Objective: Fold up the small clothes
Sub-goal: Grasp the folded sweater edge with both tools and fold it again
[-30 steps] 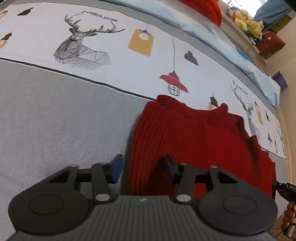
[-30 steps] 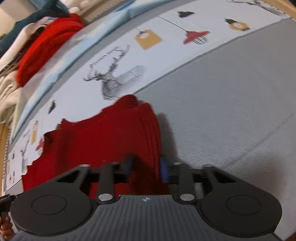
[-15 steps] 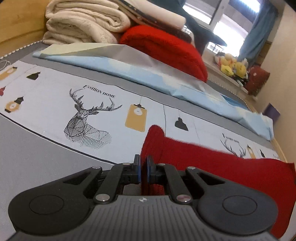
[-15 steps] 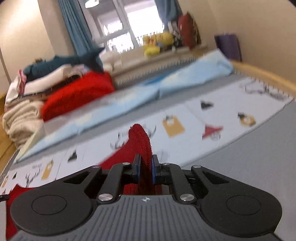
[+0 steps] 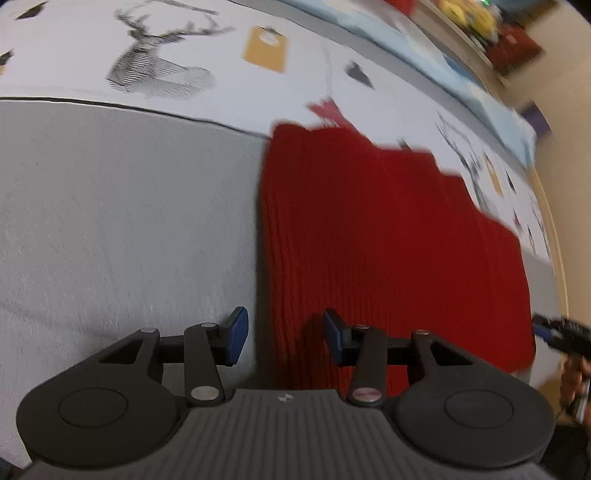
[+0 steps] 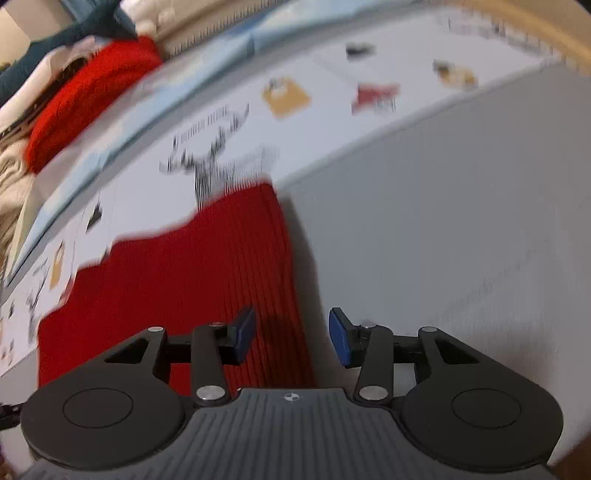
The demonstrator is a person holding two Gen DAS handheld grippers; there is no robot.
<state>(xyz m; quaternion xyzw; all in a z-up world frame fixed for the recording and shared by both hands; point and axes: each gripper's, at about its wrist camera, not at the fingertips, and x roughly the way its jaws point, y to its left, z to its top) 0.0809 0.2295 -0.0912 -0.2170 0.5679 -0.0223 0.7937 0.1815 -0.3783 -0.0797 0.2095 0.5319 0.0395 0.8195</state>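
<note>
A red ribbed knit garment [image 5: 388,236] lies flat on the bed, spread across the grey sheet and the printed band. My left gripper [image 5: 282,334] hovers over its left edge with the jaws opening. That edge runs between the blue pads [image 5: 236,330], which do not press on it. My right gripper [image 6: 291,334] hovers over the garment's [image 6: 184,280] right edge, jaws opening too, the edge between the pads and untouched. In the left wrist view the right gripper [image 5: 557,334] and a hand show at the garment's far side.
The bed has a grey sheet [image 5: 110,221] and a white band printed with deer and lamps [image 5: 159,70]. Behind it lie a light blue quilt [image 6: 110,147], a red bundle [image 6: 92,99] and folded pale blankets. Toys line the window sill [image 5: 465,14].
Half a second ago both grippers were shut on the garment's raised corners. Now both have let go, their jaws stand apart, and the garment lies flat on the bed.
</note>
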